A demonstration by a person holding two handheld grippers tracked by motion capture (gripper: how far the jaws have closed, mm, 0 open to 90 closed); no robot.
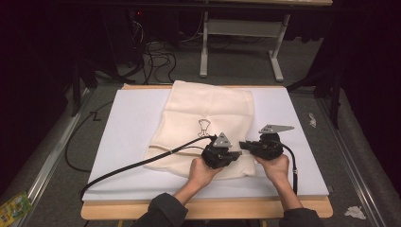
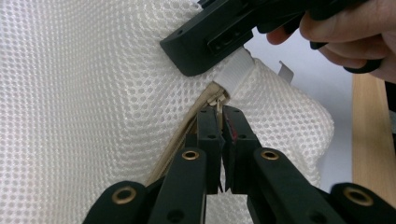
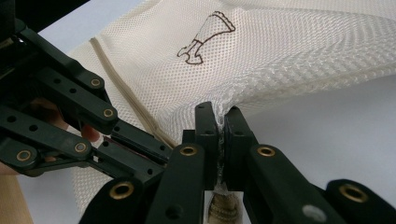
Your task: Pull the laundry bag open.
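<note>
A white worktop (image 1: 127, 142) with a wooden front edge carries a cream mesh laundry bag (image 1: 208, 113), which lies flat across the middle of the surface and reaches from the far edge toward the person. A small brown printed emblem (image 1: 204, 127) marks the centre of the bag; the same emblem appears in the right gripper view (image 3: 205, 39). A beige zip line (image 3: 123, 95) runs along the bag toward its near right corner.

The person's two hands meet at that near right corner, the grippers close together and tip to tip. The left gripper (image 1: 235, 153), held in the left hand (image 1: 201, 172), is clenched: in the left gripper view its jaws are pressed together on the metal zip pull (image 2: 217, 100) at the end of the zip, just below a white fabric tab (image 2: 236, 70). The right gripper (image 1: 245, 145), held in the right hand (image 1: 274, 165), is likewise clenched, grasping a pinch of the bag's mesh at the corner (image 3: 219, 121), which rises slightly off the worktop where it is gripped. A black cable (image 1: 137, 165) trails from the left gripper across the bag and off the left front of the worktop.
</note>
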